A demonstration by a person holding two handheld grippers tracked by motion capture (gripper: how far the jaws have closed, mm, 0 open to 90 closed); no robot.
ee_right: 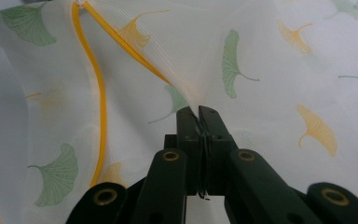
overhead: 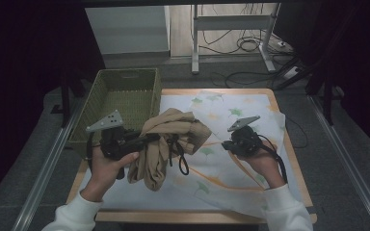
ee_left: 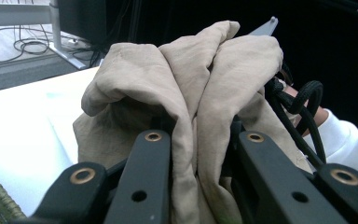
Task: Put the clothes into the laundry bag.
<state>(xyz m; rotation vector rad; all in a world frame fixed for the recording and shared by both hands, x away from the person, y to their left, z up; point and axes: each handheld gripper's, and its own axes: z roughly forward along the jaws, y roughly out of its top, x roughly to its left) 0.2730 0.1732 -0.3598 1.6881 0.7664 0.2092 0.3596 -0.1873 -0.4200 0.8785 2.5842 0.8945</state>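
A bunched beige garment [overhead: 168, 142] with black drawstrings hangs above the table's middle. My left gripper [overhead: 151, 138] is shut on its folds, and in the left gripper view the beige garment [ee_left: 191, 102] is squeezed between the two black jaws. A white mesh bag [overhead: 236, 144] printed with green and orange ginkgo leaves and trimmed in yellow lies spread on the table. My right gripper [overhead: 225, 144] is shut on a pinch of it; in the right gripper view the mesh bag [ee_right: 261, 60] rises in a peak from the closed jaws of the right gripper [ee_right: 199, 114].
A green woven basket [overhead: 101, 94] stands at the table's far left, just behind my left hand. The wooden table edge [overhead: 294, 159] runs close to the right hand. Metal desk legs and cables lie on the floor beyond the table.
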